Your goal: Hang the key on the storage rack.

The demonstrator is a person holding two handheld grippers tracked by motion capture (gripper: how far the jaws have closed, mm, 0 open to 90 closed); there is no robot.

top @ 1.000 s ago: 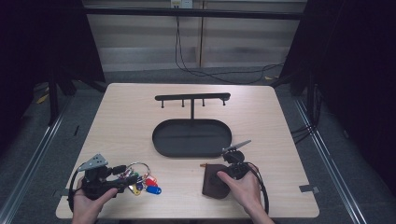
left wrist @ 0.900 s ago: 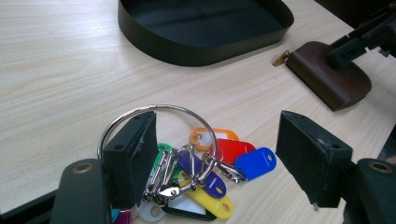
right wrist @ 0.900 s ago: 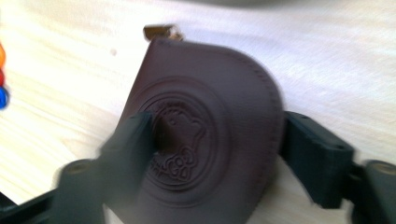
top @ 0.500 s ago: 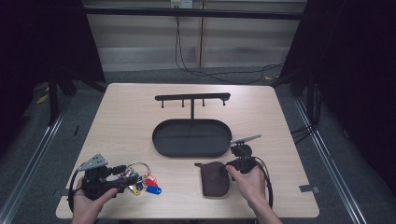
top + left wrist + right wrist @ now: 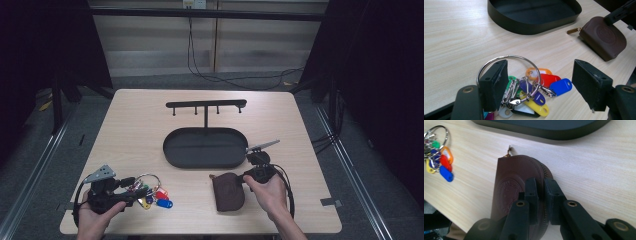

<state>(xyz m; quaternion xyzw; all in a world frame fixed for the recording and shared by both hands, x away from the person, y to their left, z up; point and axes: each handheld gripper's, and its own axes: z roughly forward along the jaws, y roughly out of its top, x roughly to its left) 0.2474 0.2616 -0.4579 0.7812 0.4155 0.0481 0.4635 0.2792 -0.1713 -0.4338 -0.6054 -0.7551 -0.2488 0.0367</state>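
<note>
A brown leather pouch (image 5: 227, 192) with a zip lies on the table's near side, right of centre. My right gripper (image 5: 241, 179) has just been closing. Its jaws are now shut on the pouch's zipped right edge (image 5: 511, 177), with the leather pinched between them (image 5: 540, 182). A steel ring with several coloured key tags (image 5: 150, 192) lies at the near left. My left gripper (image 5: 540, 72) stands open around the ring (image 5: 524, 82); the pads sit on either side of it and do not press. The pouch (image 5: 604, 37) lies farther off.
A black oval tray (image 5: 167, 150) sits mid-table, just beyond both grippers. Behind it stands a black rack with hooks (image 5: 206, 105). The table's front edge runs close under both hands, and cables trail from the grippers.
My right gripper has shifted from over the pouch to its right edge, risen slightly, and its jaws have closed on the leather. The left gripper and the keys have stayed put.
</note>
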